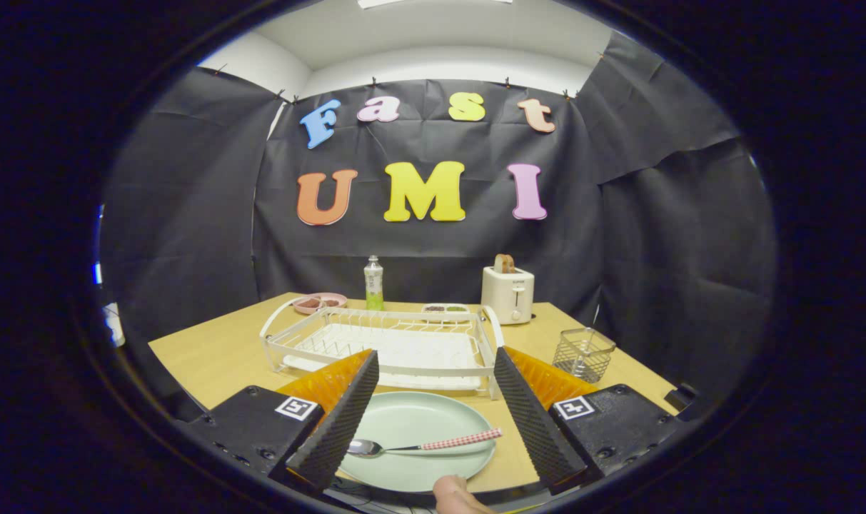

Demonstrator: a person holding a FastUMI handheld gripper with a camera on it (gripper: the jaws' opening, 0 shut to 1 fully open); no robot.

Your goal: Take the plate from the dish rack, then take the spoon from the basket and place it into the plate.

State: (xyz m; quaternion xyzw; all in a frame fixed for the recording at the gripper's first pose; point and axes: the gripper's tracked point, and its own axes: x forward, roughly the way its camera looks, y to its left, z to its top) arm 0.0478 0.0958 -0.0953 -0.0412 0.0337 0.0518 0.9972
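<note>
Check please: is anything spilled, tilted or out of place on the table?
Nothing stands out. The spoon lies flat in the plate, between the open fingers of the gripper. The rack and basket stand upright on the table.

The plate (pixel 411 442) is pale green, and the spoon (pixel 422 446) on it has a shiny silver bowl and a red-and-white checked handle. The rack (pixel 383 343) and toaster (pixel 507 293) are white, the counter (pixel 218 350) light wood. The basket (pixel 582 353) is dark wire mesh, the bottle (pixel 373 284) clear with green, the far dish (pixel 318 303) pink.
</note>
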